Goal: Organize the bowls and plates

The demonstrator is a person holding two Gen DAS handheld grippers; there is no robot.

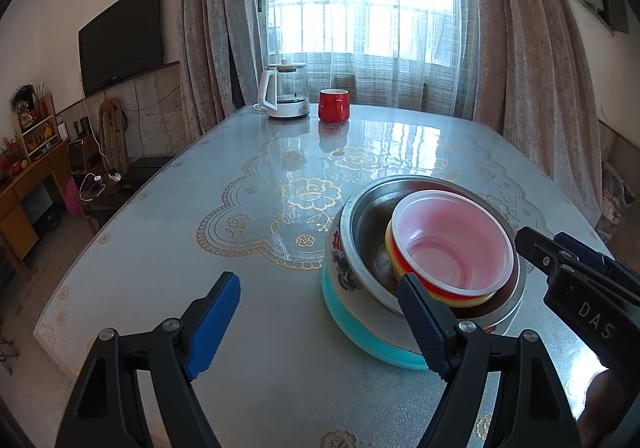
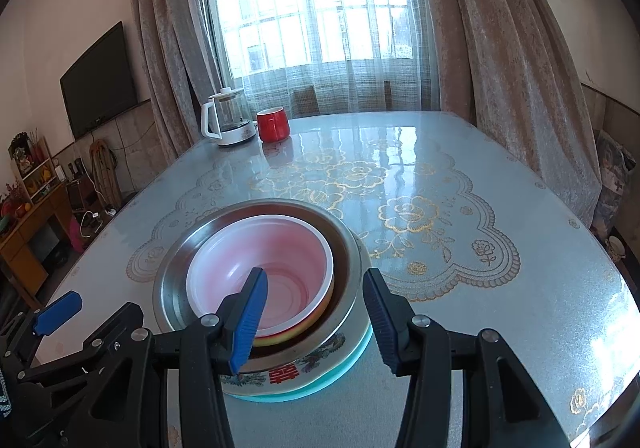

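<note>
The sorting looks nearly finished, judging by the one nested stack on the glossy floral-patterned table (image 2: 460,176): a round teal plastic plate (image 1: 340,308) at the bottom, a white ceramic flower-printed plate with a red character (image 2: 280,374) on it, then a wide stainless-steel basin (image 2: 176,280), and inside that a red-and-yellow plastic bowl (image 1: 404,264) holding a translucent pinkish-white plastic bowl (image 2: 260,268). No other plate or bowl shows loose on the table, so little seems left beyond letting go and perhaps squaring the stack. In the right wrist view the right gripper (image 2: 314,320) stands about half open with nothing clamped; its blue inner pad sits over the pinkish bowl's near rim at about 11 o'clock and the other pad over the basin's right rim at 1 o'clock, though whether either touches I cannot tell. In the left wrist view the left gripper (image 1: 320,324) is wide open and empty, the stack lying at about 2 o'clock, its right pad overlapping the near rim.
</note>
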